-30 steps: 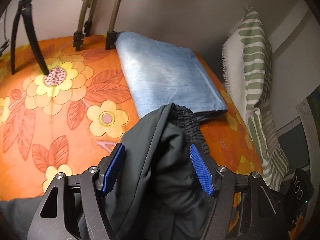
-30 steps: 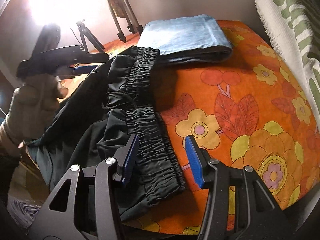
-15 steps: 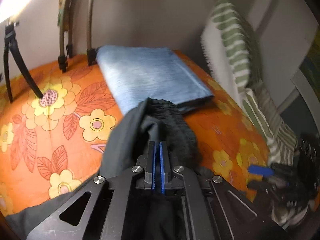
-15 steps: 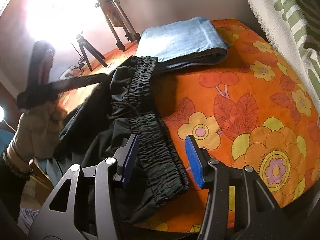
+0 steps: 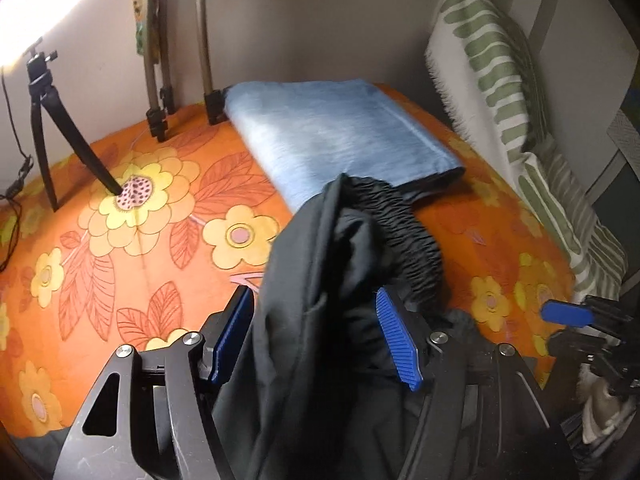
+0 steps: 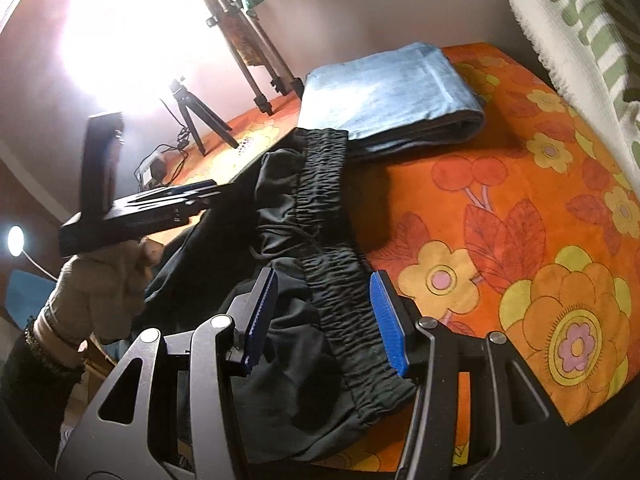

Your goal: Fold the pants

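Pants (image 5: pixel 320 320) legs beyond frame edge

An orange bedspread printed with large yellow flowers and red leaves (image 5: pixel 132 240) covers the bed. On it lie crumpled black pants with a gathered elastic waistband (image 6: pixel 320 216), their waistband end touching a folded light-blue denim garment (image 5: pixel 340 140). A small black tripod (image 5: pixel 52 120) and taller tripod legs (image 5: pixel 160 92) stand at the far edge, with a green-and-white striped fringed pillow (image 5: pixel 500 80) along the wall.

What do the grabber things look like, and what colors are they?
Each one is a black metal frame with triangle-shaped holes and shiny silver bolts. The left gripper and right gripper both end in two flat blue pads with tiny ridges. The left hand wears a beige sleeve over a black one.
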A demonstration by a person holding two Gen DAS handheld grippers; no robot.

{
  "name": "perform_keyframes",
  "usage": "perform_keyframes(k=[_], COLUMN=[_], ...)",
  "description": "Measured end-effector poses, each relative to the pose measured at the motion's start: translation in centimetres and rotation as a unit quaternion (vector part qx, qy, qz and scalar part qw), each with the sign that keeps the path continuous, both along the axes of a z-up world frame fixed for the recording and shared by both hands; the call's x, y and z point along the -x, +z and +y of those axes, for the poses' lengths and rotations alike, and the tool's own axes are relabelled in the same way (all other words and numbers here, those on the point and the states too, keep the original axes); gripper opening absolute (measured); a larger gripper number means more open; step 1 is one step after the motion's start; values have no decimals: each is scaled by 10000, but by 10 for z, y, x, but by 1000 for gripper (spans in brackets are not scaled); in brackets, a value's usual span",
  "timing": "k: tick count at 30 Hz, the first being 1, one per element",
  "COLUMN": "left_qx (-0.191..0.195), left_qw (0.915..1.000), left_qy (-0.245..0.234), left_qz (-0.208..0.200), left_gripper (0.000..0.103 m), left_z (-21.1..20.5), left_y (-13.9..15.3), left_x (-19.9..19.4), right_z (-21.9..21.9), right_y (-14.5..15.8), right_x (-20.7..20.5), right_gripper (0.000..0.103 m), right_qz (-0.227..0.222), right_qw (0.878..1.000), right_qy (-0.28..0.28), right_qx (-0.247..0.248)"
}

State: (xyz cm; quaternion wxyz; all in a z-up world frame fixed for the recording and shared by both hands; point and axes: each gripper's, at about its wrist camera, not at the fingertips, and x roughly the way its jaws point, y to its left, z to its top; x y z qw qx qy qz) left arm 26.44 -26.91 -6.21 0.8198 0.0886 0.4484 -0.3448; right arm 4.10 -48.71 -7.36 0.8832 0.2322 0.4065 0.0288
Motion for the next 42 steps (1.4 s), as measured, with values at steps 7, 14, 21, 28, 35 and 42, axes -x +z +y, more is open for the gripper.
perform_keyframes(k=[7,14,21,28,35,42], left_qx=[64,538,387,324,390,440], left_qw=[10000,9957,9888,9865,9856,9817], left_qy=[-23,-475,-1280,-1520,-1559,-1634], left_qz=[-53,-593,-666,-512,-519,-871], left_gripper=[3,3,3,3,3,3], left_z=[5,16,15,24,35,54], left_y=[-7,35,30,2,-12,6], left_x=[-2,48,125,179,205,216], right_z=[5,-3,-7,-5,-5,8], right_y=[11,13,12,0,-23,-15], right_x=[-6,-5,-5,-14,-24,-12], right_gripper=[51,51,51,62,63,22], right_qz=[-110,-95,-97,48,347,467], right_qw=[9999,9993,9971,9896,9769,9863], right_qy=[-16,-189,-255,-245,-447,-351], right_qx=[-92,-315,-709,-1420,-2061,-1543])
